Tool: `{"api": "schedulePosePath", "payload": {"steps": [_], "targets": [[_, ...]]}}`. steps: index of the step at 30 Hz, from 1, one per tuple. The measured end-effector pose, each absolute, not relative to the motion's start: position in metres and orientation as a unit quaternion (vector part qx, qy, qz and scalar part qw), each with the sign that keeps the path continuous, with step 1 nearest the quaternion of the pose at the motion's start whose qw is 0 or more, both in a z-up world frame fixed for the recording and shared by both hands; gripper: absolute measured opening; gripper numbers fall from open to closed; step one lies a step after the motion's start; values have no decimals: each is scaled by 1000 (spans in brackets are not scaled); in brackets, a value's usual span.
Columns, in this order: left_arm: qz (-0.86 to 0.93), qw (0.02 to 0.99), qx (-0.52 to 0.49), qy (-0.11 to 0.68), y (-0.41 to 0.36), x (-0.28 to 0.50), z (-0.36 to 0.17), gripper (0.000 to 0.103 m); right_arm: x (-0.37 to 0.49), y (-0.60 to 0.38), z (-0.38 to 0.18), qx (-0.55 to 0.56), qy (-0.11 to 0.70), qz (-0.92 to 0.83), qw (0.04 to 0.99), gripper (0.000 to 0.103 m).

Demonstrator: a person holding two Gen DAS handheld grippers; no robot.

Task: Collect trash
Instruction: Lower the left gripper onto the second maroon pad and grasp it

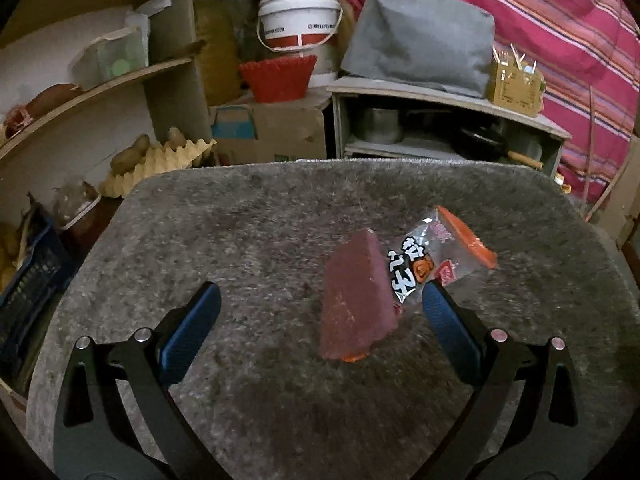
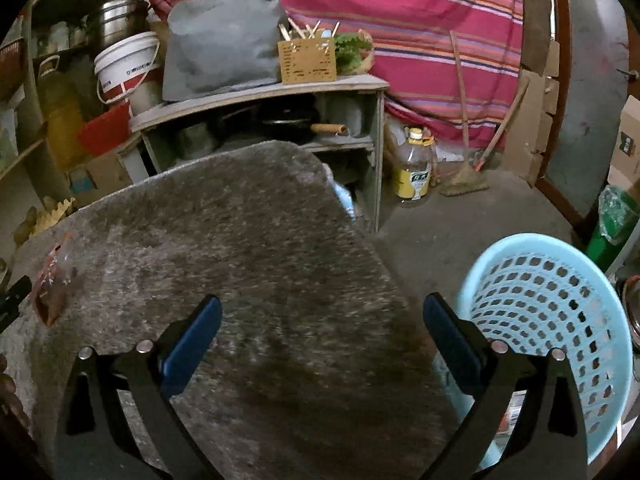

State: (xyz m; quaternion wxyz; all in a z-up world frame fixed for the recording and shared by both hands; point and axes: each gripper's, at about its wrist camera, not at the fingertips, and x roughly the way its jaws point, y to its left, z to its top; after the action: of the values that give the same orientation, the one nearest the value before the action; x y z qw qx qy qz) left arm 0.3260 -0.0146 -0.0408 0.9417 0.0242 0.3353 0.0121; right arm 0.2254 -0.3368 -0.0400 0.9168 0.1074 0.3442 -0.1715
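Both the left hand-held gripper (image 1: 320, 304) and right hand-held gripper (image 2: 322, 312) stand apart and empty; the snack wrapper (image 1: 404, 276), at the tabletop's (image 1: 240, 220) three o'clock, appears light, crinkly, slippery—best pinched across its flat dark-red panel.

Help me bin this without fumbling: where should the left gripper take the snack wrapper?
Probably the wrapper's near, dark-red folded end, which stands up off the grey mat. Come straight forward with the open left gripper, a finger either side of the raised fold.
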Motion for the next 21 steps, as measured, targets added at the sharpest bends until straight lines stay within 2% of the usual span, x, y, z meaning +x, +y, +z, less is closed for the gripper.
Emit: {"api": "schedulePosePath", "payload": {"steps": [4,7,8,12,15,21], "targets": [[20,933,34,357,-12,343,-57,93,233,-329,-44,92,355,-162,916,98],[17,925,37,379,-7,351,-70,78,239,-323,-45,73,360,-161,916,98],[11,923,29,384,-5,352,-71,69,241,-322,-45,70,362,-162,916,98],[-17,921,16,389,2,349,-73,18,246,-313,-45,69,365,-153,916,98],[-28,925,13,379,5,339,-69,13,248,-303,-43,61,363,-145,918,98],[-14,934,25,355,22,319,-54,13,255,-273,-40,49,362,-123,923,98]]}}
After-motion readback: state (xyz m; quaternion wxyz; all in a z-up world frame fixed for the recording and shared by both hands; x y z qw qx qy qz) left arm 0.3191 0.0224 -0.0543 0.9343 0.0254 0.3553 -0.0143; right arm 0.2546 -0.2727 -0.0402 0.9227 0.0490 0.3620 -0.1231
